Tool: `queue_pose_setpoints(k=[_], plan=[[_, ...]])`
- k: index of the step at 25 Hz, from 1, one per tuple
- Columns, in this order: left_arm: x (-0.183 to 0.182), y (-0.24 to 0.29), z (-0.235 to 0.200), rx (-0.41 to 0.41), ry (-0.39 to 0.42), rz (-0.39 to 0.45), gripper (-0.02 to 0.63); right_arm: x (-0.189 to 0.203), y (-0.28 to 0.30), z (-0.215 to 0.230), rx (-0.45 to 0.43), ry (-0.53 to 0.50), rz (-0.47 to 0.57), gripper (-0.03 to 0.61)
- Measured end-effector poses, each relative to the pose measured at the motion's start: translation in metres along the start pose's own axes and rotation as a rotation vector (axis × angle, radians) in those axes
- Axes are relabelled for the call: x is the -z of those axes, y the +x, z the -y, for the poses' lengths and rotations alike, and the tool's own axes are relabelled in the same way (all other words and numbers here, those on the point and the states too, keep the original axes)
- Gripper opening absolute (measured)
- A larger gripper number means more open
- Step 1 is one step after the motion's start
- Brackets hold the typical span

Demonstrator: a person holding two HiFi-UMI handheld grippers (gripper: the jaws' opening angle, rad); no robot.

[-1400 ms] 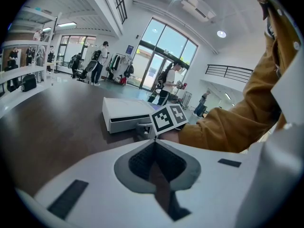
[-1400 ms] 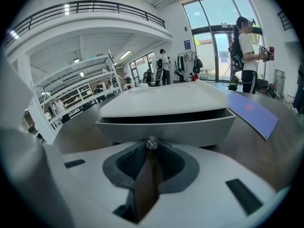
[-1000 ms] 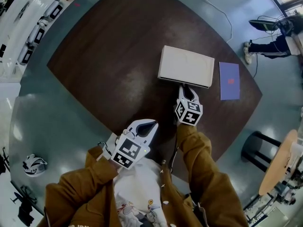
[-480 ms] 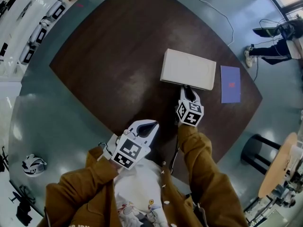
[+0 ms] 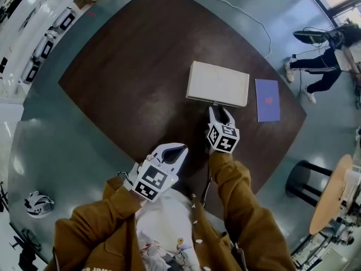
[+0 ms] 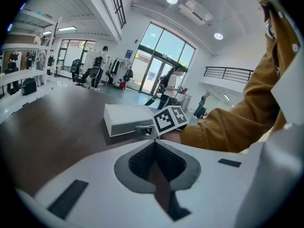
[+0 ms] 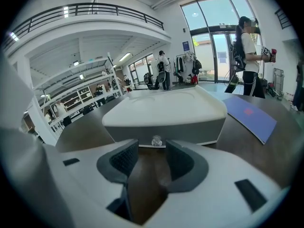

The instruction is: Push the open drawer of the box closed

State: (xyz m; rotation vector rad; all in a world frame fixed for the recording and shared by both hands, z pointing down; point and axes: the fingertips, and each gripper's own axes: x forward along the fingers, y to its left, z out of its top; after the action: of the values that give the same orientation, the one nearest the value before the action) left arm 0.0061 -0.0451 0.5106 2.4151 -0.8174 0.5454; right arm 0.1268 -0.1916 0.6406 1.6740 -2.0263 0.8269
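Observation:
A flat white box (image 5: 217, 83) lies on the dark brown table (image 5: 130, 72). In the right gripper view its grey drawer front (image 7: 190, 128) faces me and looks about flush with the box, with a small clear knob (image 7: 156, 140) at the middle. My right gripper (image 5: 219, 108) is at that front; its jaws are opening (image 7: 152, 148), the knob sits just beyond the tips, and nothing is between the pads. My left gripper (image 5: 179, 149) hangs near my body over the table's near edge, with its pads (image 6: 142, 158) pressed together and nothing held.
A purple sheet (image 5: 268, 99) lies on the table right of the box. A cable (image 5: 242, 10) runs over the floor behind the table. A person (image 5: 321, 58) stands at the far right. A dark stool (image 5: 307, 176) and a round wooden table (image 5: 333, 193) stand at the right.
The view has shifted a little. My right gripper stays at the box's front. The left gripper has not moved.

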Motion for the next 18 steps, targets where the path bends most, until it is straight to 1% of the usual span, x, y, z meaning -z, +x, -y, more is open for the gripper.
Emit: queue_pose_setpoints(k=[3,9,13,18], plan=[[-0.003,-0.002,0.009,0.007,0.001,0.013,0.006,-0.008,-0.024,-0.008,-0.037,0.001,0.037,0.181],[-0.009,-0.007,0.028,0.017,0.025,0.052,0.006,-0.038,-0.090,-0.032,-0.139,-0.023,0.159,0.161],[-0.013,-0.013,0.041,0.024,-0.005,0.071,0.006,-0.055,-0.136,-0.042,-0.179,-0.010,0.236,0.140],[-0.029,-0.023,0.054,0.022,-0.016,0.110,0.006,-0.071,-0.190,-0.054,-0.212,-0.012,0.322,0.104]])
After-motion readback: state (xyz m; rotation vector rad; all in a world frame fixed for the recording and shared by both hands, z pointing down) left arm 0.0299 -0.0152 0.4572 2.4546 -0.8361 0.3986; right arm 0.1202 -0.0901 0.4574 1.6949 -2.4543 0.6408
